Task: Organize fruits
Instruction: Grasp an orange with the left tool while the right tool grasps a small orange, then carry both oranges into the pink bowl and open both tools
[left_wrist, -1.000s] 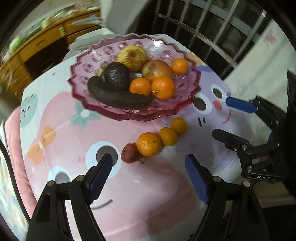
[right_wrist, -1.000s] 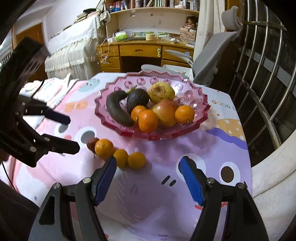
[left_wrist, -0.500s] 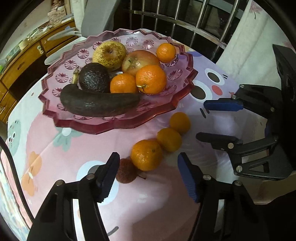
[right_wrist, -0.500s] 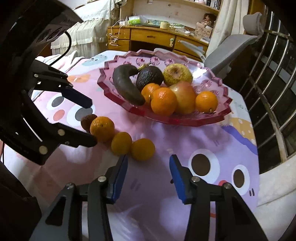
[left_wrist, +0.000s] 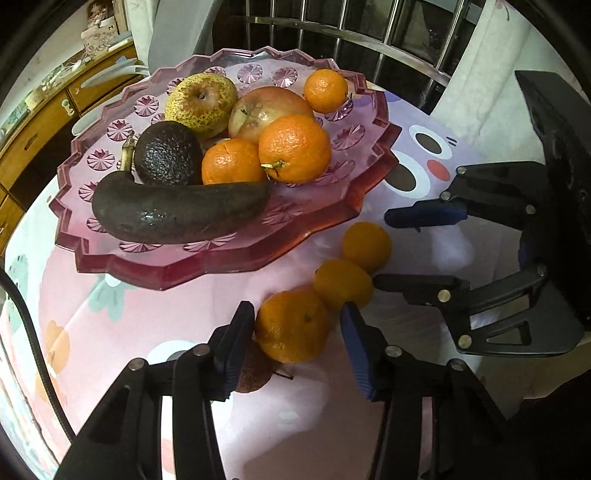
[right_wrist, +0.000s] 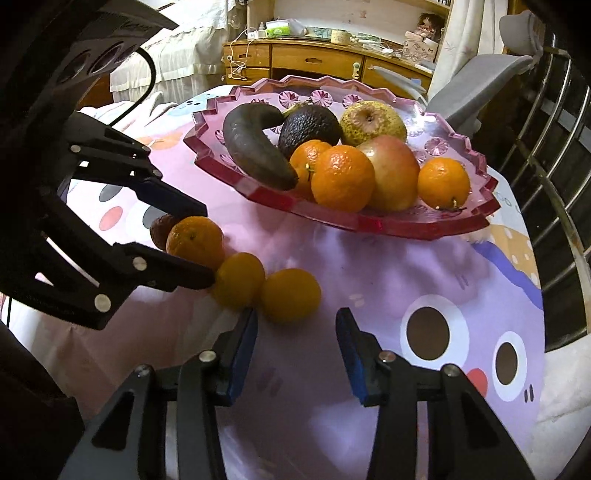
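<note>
1. My left gripper (left_wrist: 295, 325) is spread around the big orange (left_wrist: 291, 326) on the tablecloth (left_wrist: 147, 317), pads not squeezing.
2. My right gripper (right_wrist: 295, 332) gapes just short of the small orange (right_wrist: 290, 295).
3. Fruit plate (left_wrist: 332, 221) sits just behind.

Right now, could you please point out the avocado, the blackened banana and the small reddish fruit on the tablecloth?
avocado (left_wrist: 168, 153), left wrist view, middle of its skin.
blackened banana (left_wrist: 177, 211), left wrist view, mid-body.
small reddish fruit (right_wrist: 161, 229), right wrist view, visible left side.

Lychee (left_wrist: 253, 374) half hidden behind left finger, chair (right_wrist: 476, 79) cut off by rim
</note>
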